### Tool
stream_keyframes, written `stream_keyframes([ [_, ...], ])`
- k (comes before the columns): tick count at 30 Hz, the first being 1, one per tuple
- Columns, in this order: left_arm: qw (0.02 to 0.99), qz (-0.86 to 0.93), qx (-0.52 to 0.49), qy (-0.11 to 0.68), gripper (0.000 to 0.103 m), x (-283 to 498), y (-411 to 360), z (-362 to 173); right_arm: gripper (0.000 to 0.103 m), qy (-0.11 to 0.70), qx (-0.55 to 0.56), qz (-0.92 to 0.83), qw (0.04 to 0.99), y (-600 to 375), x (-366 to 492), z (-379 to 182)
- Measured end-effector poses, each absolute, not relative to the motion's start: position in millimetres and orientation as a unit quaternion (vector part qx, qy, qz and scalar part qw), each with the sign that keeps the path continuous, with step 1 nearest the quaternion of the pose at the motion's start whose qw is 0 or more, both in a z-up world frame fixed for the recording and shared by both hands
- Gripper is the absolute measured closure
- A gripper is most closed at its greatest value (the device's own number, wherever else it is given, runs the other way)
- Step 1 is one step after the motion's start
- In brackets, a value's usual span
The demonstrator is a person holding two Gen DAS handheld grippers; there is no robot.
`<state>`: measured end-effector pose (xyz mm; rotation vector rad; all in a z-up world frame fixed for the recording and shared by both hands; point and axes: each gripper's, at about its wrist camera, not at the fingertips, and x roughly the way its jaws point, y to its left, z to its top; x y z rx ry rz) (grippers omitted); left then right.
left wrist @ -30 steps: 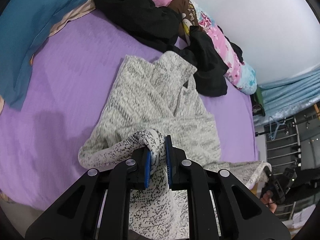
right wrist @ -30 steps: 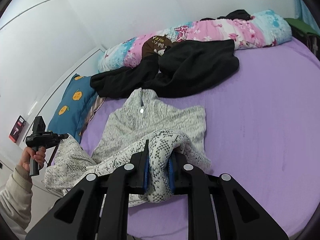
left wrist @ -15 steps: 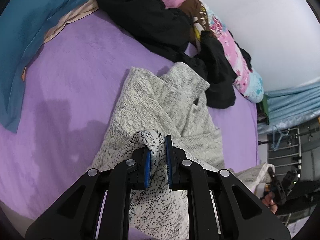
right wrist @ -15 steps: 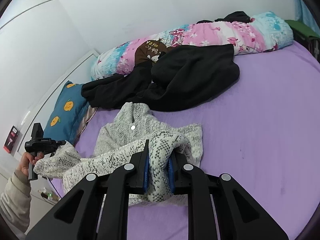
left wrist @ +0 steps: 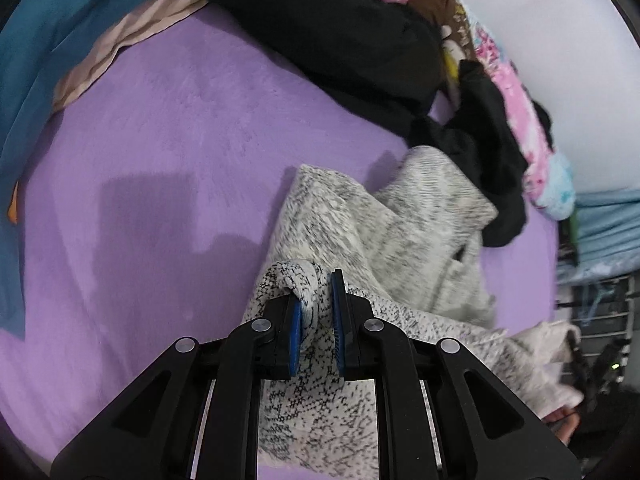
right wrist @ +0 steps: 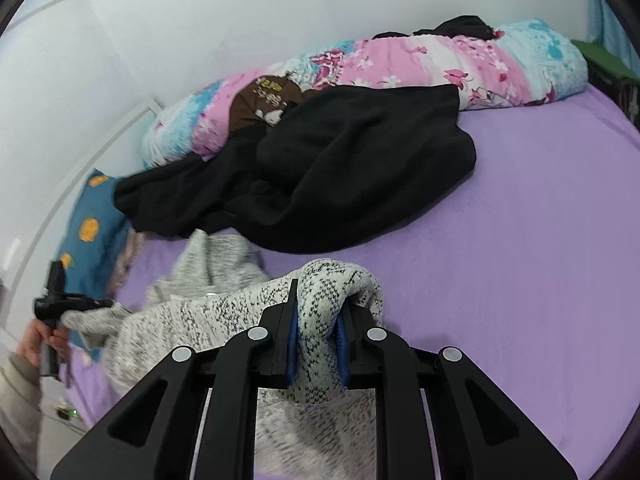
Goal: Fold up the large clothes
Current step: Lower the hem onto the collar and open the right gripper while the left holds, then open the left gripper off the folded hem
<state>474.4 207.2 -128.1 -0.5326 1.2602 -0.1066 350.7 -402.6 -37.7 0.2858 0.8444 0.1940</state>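
Now the grey knit sweater (left wrist: 400, 232) lies partly on the purple bed (left wrist: 160, 160), its body spread from the centre of the left wrist view toward 2 o'clock, its hem lifted off the sheet at both ends. The left tongs (left wrist: 316, 312) are clenched on a bunched fold of that hem, the cloth rising between the blue pads (left wrist: 295, 332) and draping down toward 6 o'clock. In the right wrist view the right tongs (right wrist: 316, 336) likewise grip a rolled bunch of the sweater (right wrist: 224, 308), which hangs from them and stretches toward 9 o'clock, where the person's left hand (right wrist: 40, 336) holds the other tool by its handle, level with the bed's edge. Beyond the sweater at 12 o'clock a black garment (right wrist: 320, 176) sprawls, touching the sweater's collar end. Behind it a rolled floral quilt (right wrist: 440, 68) rests along the wall, and a blue pillow (right wrist: 92, 216) sits at 10 o'clock.
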Motion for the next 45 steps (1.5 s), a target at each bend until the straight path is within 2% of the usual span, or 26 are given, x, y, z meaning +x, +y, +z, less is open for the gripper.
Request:
stream_keyframes([
  [10, 0.776, -0.029, -0.238, 0.584, 0.09, 486, 207, -187, 0.088, 0.467, 0.131, 0.049, 0.873, -399, 394, -122],
  [16, 0.803, -0.025, -0.222, 0.552, 0.09, 468, 199, -188, 0.083, 0.47, 0.093, 0.036, 0.877, -383, 384, -118],
  [19, 0.811, -0.029, -0.235, 0.536, 0.09, 457, 202, -186, 0.074, 0.46, 0.066, 0.038, 0.884, -369, 370, -95],
  [22, 0.809, -0.032, -0.244, 0.534, 0.09, 455, 204, -188, 0.054, 0.441, 0.057, 0.045, 0.895, -356, 354, -71],
  [23, 0.808, -0.032, -0.246, 0.535, 0.09, 456, 204, -187, 0.05, 0.437, 0.055, 0.047, 0.897, -353, 348, -64],
  [26, 0.815, -0.033, -0.226, 0.533, 0.09, 456, 199, -183, 0.044, 0.431, 0.045, 0.053, 0.899, -339, 332, -51],
  [29, 0.813, -0.035, -0.234, 0.532, 0.09, 456, 200, -187, 0.043, 0.428, 0.032, 0.073, 0.9, -318, 316, -41],
  [38, 0.81, -0.04, -0.246, 0.531, 0.09, 456, 203, -188, 0.04, 0.419, -0.194, 0.125, 0.878, -209, 289, -42],
  [45, 0.812, -0.041, -0.238, 0.532, 0.09, 457, 202, -185, 0.039, 0.423, -0.304, 0.223, 0.824, -144, 304, -60],
])
